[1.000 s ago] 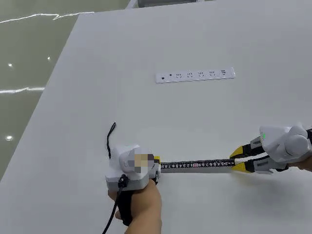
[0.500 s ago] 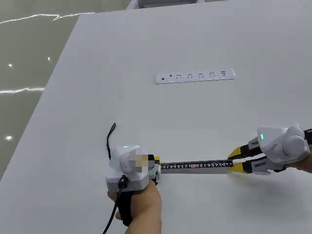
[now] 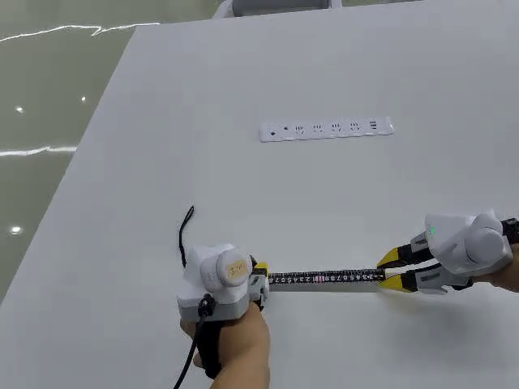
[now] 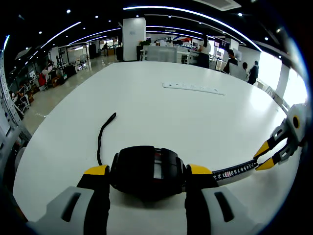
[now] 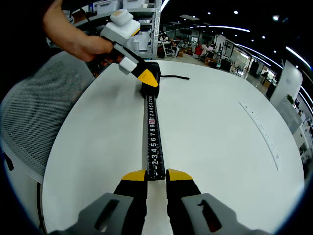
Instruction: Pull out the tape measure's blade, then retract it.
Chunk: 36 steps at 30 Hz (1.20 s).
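On the white bench [image 3: 243, 81], the left gripper [image 4: 147, 172] clenched its jaws on the black rounded tape measure case [image 4: 146, 160] while the right gripper [image 5: 156, 174] pinched the tip of its black numbered blade [image 5: 152, 132], stretched between them.

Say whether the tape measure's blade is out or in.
Out: the blade runs from the case in the left gripper to the right gripper pinching its tip.
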{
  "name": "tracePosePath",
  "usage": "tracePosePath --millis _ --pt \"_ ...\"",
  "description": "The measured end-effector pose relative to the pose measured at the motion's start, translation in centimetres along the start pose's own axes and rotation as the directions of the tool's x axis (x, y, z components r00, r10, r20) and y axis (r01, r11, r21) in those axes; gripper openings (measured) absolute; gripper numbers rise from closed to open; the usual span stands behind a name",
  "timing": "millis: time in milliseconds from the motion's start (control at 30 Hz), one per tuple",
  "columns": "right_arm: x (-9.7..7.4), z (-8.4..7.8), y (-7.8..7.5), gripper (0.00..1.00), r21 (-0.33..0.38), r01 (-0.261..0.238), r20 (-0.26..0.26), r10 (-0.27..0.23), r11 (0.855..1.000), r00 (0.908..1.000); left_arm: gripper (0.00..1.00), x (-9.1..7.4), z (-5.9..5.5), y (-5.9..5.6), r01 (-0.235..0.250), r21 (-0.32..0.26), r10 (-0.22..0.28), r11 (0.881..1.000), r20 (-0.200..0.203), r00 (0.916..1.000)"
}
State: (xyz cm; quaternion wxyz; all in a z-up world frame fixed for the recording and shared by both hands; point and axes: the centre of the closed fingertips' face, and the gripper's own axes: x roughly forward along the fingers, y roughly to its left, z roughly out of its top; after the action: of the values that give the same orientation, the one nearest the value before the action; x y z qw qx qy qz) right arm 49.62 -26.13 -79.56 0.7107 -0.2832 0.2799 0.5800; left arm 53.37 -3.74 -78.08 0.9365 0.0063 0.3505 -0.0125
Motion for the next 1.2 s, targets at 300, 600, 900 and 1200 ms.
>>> tracePosePath --millis 300,600,900,1200 --pt "0.02 0.29 0.11 0.14 0.001 -0.001 0.002 0.001 1.000 1.0000 0.59 -0.03 -0.04 0.01 -0.001 -0.001 0.001 1.000 0.001 1.0000" --pt "0.10 0.26 -0.06 0.14 0.000 -0.001 0.003 0.001 1.000 1.0000 0.59 0.00 -0.01 0.01 -0.005 0.007 0.005 1.000 0.002 1.0000" --pt "0.21 0.21 -0.20 0.14 -0.003 -0.001 0.002 0.001 1.000 1.0000 0.58 -0.03 -0.01 0.00 -0.008 0.013 0.008 1.000 0.006 1.0000" --pt "0.31 0.33 -0.38 0.14 -0.007 0.000 0.003 0.000 1.000 1.0000 0.58 -0.09 0.02 -0.01 -0.009 0.015 0.009 1.000 0.005 0.9999"
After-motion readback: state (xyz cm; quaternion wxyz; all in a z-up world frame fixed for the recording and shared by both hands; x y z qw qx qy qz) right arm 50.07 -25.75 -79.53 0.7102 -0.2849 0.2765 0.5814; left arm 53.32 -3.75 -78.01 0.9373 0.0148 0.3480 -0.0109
